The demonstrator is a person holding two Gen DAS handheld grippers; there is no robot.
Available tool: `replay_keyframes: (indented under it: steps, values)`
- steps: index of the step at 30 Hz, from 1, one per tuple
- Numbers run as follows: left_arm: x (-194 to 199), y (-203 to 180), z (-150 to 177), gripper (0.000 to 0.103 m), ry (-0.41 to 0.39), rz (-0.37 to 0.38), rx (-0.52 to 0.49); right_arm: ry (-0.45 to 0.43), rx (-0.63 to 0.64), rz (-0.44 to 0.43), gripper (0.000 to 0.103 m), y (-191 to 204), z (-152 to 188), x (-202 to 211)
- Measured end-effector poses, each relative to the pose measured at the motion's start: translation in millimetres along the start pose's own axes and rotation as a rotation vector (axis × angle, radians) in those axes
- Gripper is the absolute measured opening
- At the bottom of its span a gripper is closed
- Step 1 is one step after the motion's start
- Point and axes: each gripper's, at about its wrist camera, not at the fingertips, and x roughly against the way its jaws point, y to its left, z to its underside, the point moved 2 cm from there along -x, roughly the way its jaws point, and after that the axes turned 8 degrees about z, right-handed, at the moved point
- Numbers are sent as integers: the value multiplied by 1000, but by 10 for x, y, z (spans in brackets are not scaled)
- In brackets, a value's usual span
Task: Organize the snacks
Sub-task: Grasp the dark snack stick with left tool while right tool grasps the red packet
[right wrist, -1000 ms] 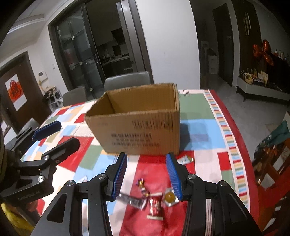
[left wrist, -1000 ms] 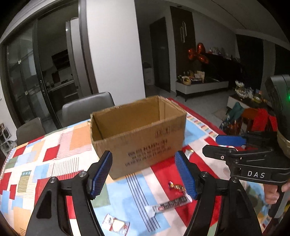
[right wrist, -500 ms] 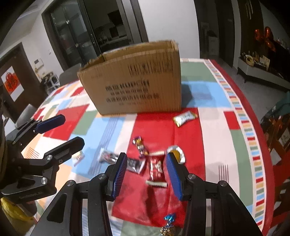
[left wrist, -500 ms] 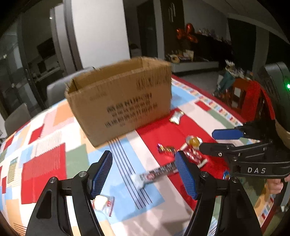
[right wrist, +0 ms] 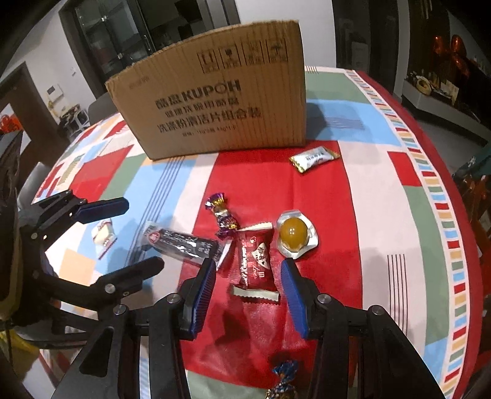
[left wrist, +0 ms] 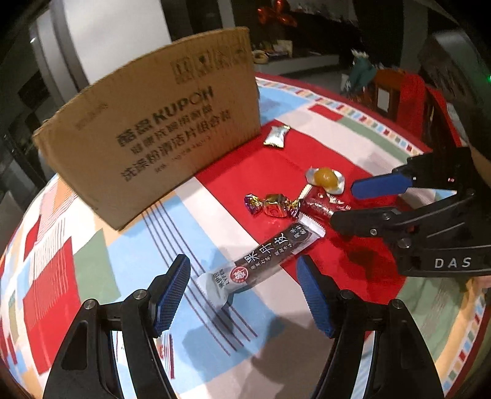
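Ahead of the gripper, dark glass sliding doors (right wrist: 122, 40) flank a white wall (right wrist: 260, 12); to its right, a low white cabinet (right wrist: 442, 101) (cluttered on top) lines the dim room.

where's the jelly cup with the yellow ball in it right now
In the right wrist view the jelly cup lies on the red patch of the tablecloth, just right of the red candy packet and ahead of the right hand-held gripper.
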Motion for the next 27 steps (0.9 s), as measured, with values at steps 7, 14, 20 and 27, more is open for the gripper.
replay_keyframes:
  steps: [7,14,20,27]
  values:
    - [-242,7,-39,71,52,-3,-5,33,4,2,37,14,10,-118]
    - [-300,25,-66,67,47,18,33,45,17,3,33,47,5,-191]
    - [-279,-15,-42,34,45,93,88,46,-3,-4,25,32,-6,-198]
    - [-185,-75,15,21,43,149,157,36,-33,-20,24,1,52,-110]
